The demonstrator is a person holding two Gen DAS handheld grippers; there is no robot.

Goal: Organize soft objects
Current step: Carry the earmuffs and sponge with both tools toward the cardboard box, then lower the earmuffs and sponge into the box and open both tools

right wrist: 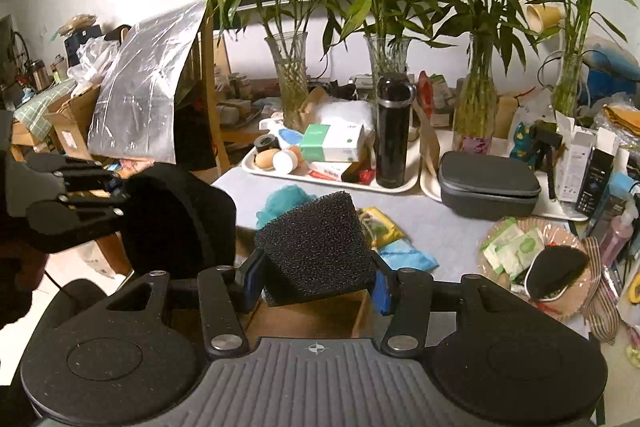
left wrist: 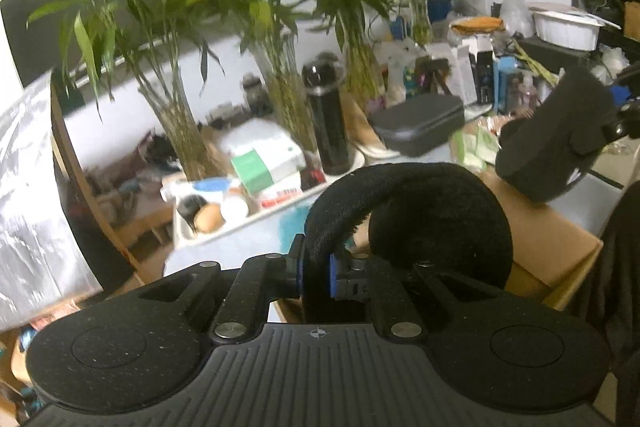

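Both jaws pinch black foam pads (left wrist: 420,211) (right wrist: 316,247) above a cardboard box (left wrist: 548,243); black flask (right wrist: 392,131) beyond.

Right gripper (right wrist: 316,281) clamps a black foam block (right wrist: 316,247) above an open cardboard box (right wrist: 320,315); left gripper (right wrist: 120,195) grips dark padding (right wrist: 180,215).
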